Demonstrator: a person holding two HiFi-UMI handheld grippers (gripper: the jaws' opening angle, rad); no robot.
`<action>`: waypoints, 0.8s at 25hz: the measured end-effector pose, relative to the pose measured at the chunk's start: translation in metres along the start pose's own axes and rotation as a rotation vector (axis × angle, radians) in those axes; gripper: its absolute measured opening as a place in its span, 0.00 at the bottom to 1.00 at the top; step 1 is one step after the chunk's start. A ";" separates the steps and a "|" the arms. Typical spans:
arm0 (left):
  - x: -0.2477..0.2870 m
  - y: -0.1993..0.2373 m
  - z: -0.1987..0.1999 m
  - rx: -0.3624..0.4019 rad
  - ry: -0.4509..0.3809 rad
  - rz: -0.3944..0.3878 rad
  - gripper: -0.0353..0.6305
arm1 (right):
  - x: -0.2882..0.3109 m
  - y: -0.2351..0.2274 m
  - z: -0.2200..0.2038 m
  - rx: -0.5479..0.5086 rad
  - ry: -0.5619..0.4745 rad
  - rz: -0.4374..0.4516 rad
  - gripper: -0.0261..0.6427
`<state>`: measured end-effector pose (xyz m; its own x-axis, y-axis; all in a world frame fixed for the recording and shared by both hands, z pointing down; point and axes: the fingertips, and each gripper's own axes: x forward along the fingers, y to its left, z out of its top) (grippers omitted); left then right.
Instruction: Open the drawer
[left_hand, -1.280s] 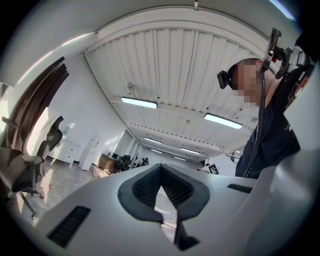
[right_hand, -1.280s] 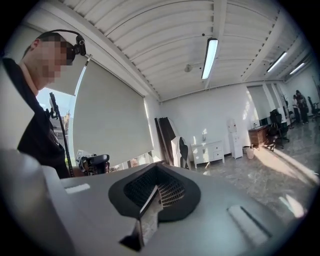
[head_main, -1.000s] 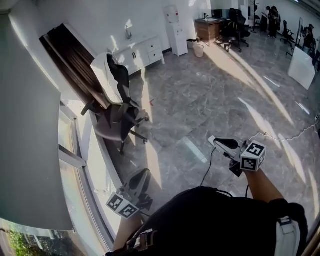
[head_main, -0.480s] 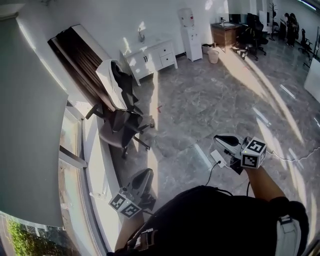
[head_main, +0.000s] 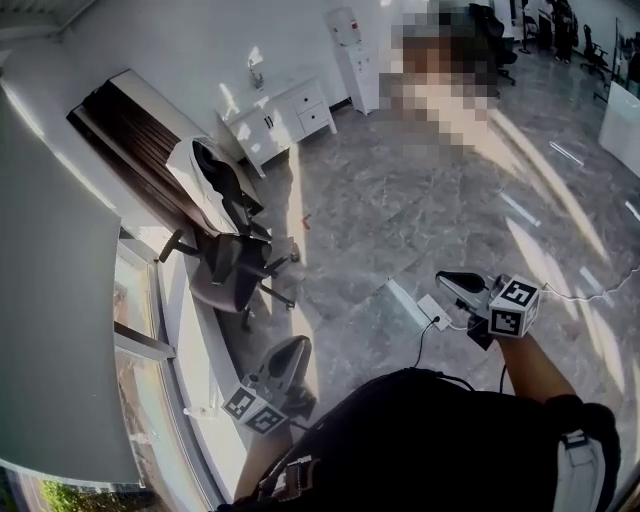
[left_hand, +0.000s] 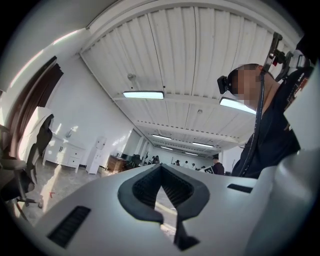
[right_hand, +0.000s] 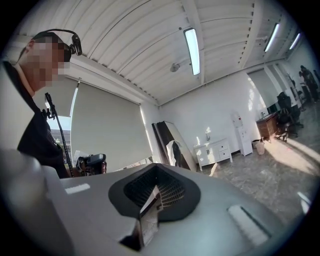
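A black office chair stood with a white garment draped over its back, a dark brown panel leaning on the wall behind it. A white power strip lay on the grey marble floor, cable attached.

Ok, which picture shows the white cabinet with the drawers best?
The head view: the cabinet is biggest there, with its top and front both showing. The right gripper view shows it from the front, smaller and far off. The left gripper view catches it tiny near the left edge.
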<state>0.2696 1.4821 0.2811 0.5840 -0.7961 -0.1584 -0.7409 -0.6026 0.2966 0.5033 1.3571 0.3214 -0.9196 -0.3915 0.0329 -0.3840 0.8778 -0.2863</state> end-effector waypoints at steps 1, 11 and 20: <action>0.007 0.003 0.001 -0.004 0.005 -0.013 0.05 | -0.002 -0.004 0.003 0.000 -0.002 -0.013 0.04; 0.043 0.099 0.019 -0.051 0.005 -0.188 0.05 | 0.040 -0.035 0.026 -0.040 -0.029 -0.219 0.04; 0.008 0.245 0.090 -0.022 -0.019 -0.221 0.05 | 0.206 -0.012 0.058 -0.104 -0.049 -0.210 0.04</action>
<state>0.0635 1.3229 0.2674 0.7249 -0.6459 -0.2395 -0.5881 -0.7613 0.2731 0.3230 1.2502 0.2760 -0.8143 -0.5794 0.0344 -0.5755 0.7982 -0.1779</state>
